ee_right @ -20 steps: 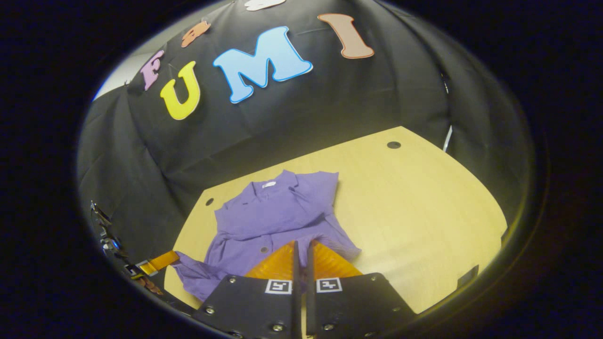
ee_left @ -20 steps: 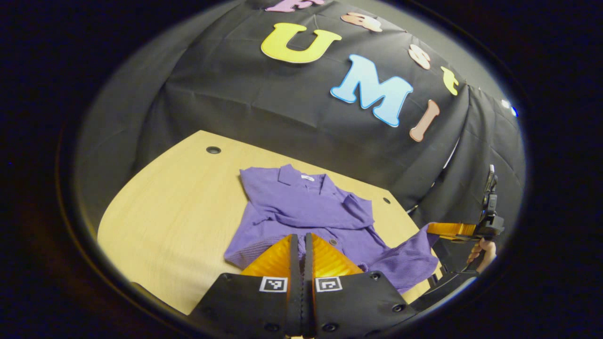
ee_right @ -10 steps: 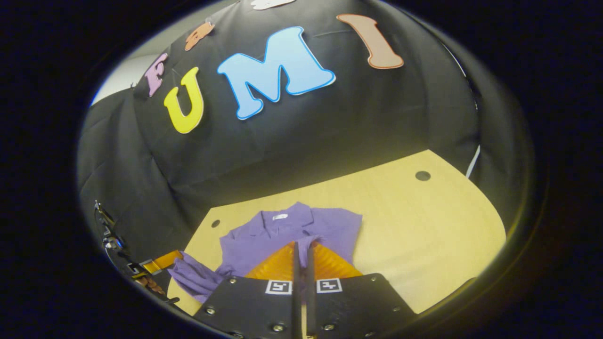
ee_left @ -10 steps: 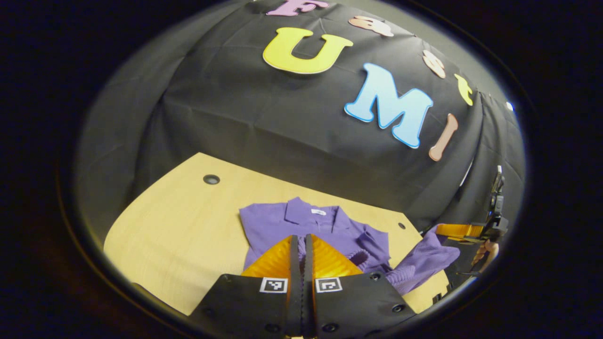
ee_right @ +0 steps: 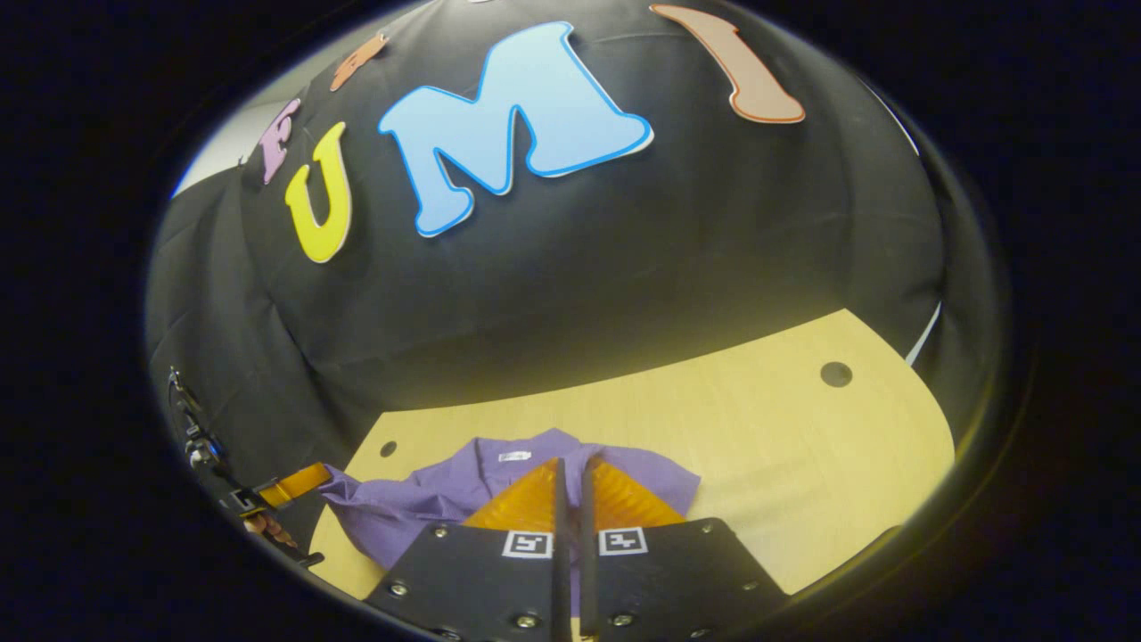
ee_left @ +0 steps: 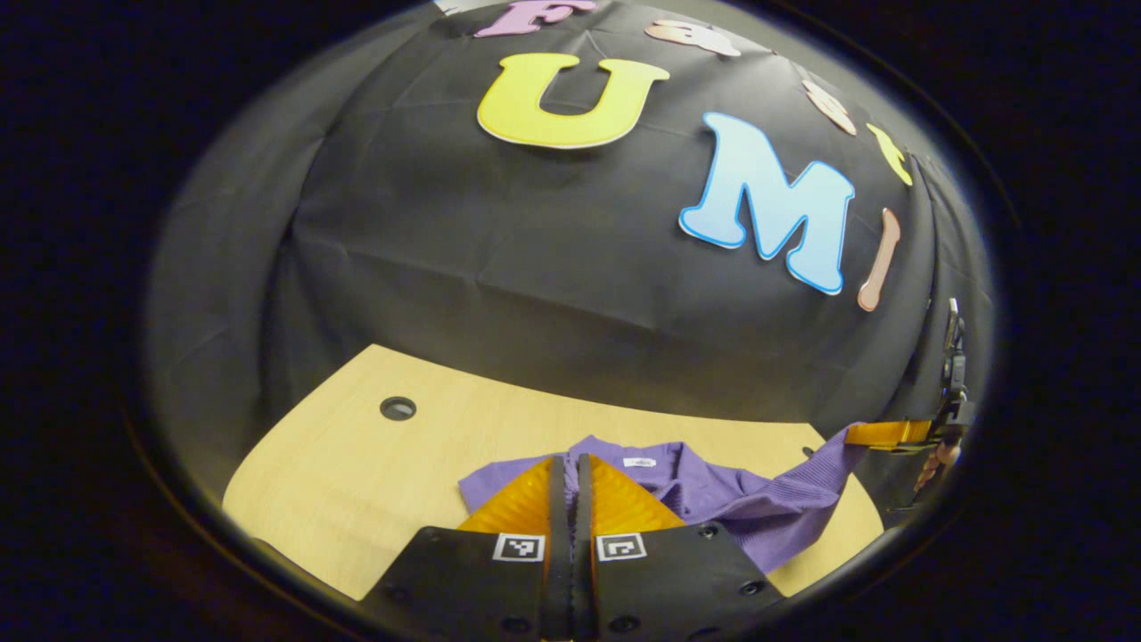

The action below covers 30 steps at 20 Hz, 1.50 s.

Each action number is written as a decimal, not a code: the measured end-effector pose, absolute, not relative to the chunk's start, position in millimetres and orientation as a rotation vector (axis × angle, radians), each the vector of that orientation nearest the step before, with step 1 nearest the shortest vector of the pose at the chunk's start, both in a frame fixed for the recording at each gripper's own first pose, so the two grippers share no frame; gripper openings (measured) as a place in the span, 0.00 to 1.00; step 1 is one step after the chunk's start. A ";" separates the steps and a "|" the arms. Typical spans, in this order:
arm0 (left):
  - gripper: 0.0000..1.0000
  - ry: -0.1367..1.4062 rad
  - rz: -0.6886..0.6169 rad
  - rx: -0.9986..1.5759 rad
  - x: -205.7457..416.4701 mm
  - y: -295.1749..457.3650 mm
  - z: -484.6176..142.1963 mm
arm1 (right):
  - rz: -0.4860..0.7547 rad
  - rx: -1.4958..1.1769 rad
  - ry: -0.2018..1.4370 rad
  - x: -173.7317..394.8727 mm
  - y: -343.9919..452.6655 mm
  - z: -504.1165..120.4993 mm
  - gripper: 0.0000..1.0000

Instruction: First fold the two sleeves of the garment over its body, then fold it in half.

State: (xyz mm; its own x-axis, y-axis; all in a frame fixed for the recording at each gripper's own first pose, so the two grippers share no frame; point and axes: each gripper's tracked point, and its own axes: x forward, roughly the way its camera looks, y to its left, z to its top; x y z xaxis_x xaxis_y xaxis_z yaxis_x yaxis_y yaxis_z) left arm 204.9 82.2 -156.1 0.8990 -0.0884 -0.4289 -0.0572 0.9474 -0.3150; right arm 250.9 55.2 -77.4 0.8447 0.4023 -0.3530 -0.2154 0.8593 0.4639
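My left gripper [ee_left: 570, 464] has its two fingers pressed together with only a thin slit between them, and the purple garment [ee_left: 713, 490] lies on the wooden table [ee_left: 357, 481] directly ahead of the tips; whether cloth is pinched between them cannot be told. The collar with its white label sits just beyond and to the right of my fingertips. Farther right, the right gripper [ee_left: 878, 434] holds a corner of the garment raised off the table, a hand [ee_left: 940, 456] behind it.
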 end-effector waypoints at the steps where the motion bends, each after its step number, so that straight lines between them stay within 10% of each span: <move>1: 0.07 0.460 -0.020 -0.318 212.2 79.2 -157.7 | 0.336 0.433 0.462 259.3 56.3 -78.4 0.04; 25: 0.17 0.446 0.059 -0.074 297.1 64.9 -200.2 | 0.232 0.111 0.479 338.7 60.6 -134.5 0.07; 29: 0.38 0.439 0.029 -0.112 277.4 60.4 -190.0 | 0.227 0.035 0.421 323.2 64.0 -110.3 0.30; 30: 0.46 0.433 0.021 -0.114 273.7 59.8 -185.8 | 0.229 0.025 0.406 317.9 65.6 -104.0 0.48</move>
State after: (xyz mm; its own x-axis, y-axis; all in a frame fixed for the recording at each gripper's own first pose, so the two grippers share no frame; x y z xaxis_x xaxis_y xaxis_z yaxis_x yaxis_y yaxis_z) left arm 273.7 59.8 -185.8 0.9077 -0.0038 -0.4196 -0.0448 0.9934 -0.1057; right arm 317.9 65.6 -104.0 0.8933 0.2258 -0.3887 -0.2160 0.9739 0.0695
